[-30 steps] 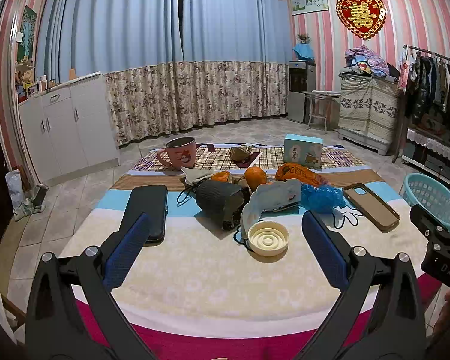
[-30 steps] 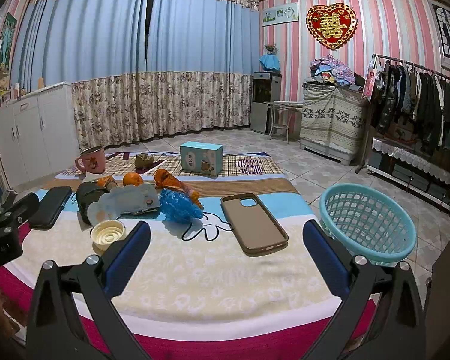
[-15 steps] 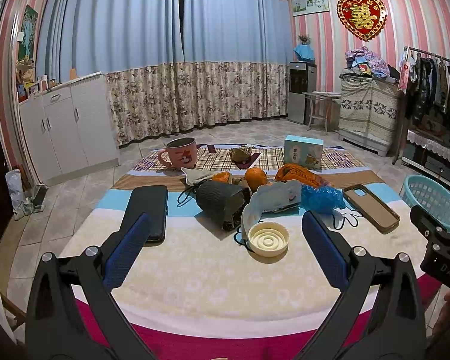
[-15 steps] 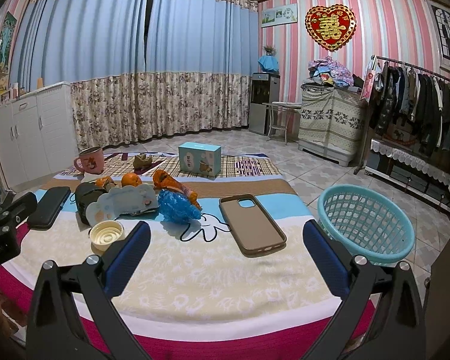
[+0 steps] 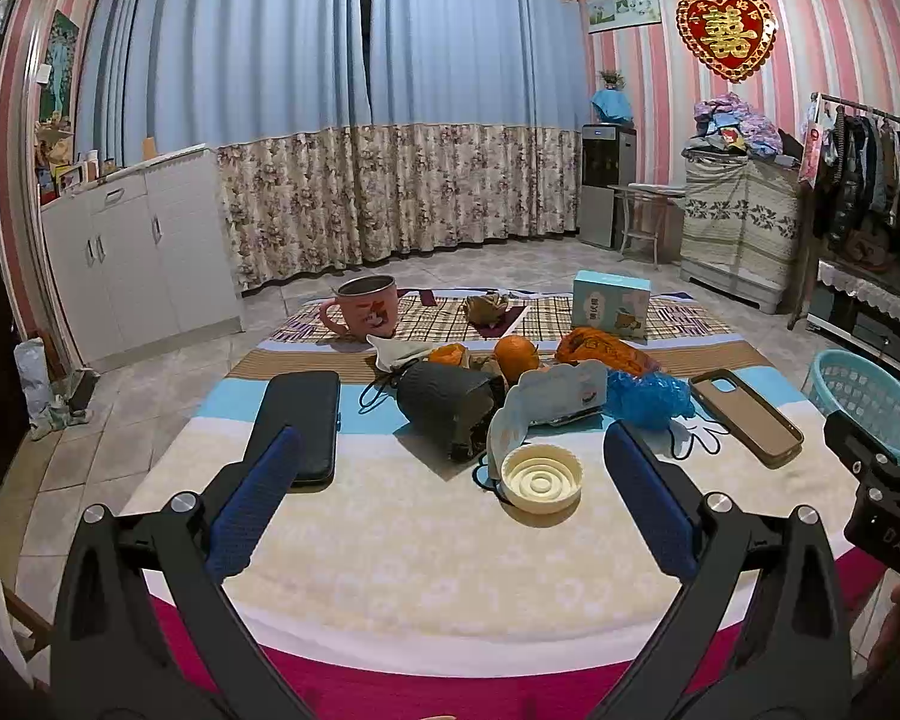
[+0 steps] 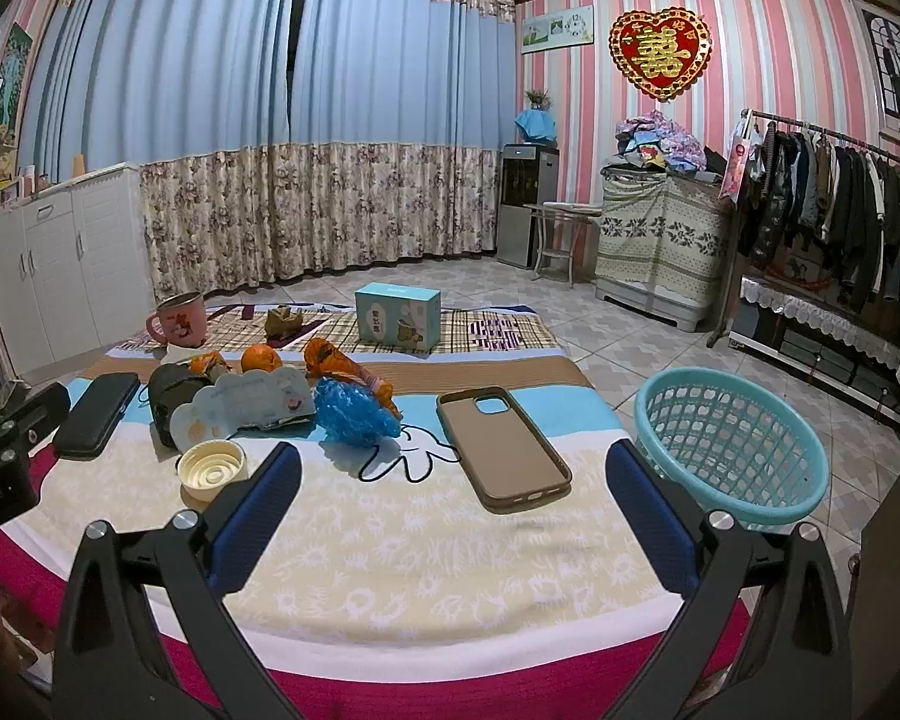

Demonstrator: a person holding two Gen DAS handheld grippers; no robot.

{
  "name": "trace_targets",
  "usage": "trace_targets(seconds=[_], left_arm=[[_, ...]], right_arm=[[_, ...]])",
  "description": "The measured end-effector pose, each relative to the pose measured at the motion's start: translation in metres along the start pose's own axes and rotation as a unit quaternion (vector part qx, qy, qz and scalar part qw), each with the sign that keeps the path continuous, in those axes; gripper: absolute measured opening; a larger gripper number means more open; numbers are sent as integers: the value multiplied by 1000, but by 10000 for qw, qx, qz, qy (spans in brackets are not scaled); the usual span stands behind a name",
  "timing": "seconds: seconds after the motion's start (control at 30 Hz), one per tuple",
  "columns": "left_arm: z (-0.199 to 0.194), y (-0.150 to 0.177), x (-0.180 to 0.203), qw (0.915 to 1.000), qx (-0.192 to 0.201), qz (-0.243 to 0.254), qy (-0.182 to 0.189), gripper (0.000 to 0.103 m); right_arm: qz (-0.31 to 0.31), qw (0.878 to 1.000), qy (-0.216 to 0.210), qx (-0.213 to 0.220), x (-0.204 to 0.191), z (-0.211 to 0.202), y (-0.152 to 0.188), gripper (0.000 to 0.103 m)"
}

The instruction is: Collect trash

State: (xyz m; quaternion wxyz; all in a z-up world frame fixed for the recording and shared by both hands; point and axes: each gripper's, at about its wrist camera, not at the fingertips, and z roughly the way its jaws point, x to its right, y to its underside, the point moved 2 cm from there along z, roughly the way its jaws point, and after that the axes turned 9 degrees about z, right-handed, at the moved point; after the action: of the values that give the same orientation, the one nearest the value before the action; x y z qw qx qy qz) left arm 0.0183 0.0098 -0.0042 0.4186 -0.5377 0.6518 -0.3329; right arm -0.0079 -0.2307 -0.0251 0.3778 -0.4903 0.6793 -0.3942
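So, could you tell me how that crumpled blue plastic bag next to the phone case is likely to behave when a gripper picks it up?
The blue plastic bag looks thin and crumpled, so it is probably very light and floppy, likely collapsing between the fingers rather than holding shape. Its glossy film may be slippery, so a shallow pinch could slide off. It touches the orange wrapper, which might get dragged along.

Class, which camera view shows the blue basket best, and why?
The right wrist view: the basket appears whole, with open rim and lattice wall, beside the table. The left wrist view shows only part of it at the right edge, behind the right gripper.
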Motion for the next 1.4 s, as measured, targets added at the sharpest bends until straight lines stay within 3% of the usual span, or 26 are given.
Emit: trace_targets(seconds=[1.4], left_arm=[[2, 1, -2, 10000, -23, -5, -55, 98]], right_arm=[[74, 10000, 48, -19, 7, 1, -2, 99]])
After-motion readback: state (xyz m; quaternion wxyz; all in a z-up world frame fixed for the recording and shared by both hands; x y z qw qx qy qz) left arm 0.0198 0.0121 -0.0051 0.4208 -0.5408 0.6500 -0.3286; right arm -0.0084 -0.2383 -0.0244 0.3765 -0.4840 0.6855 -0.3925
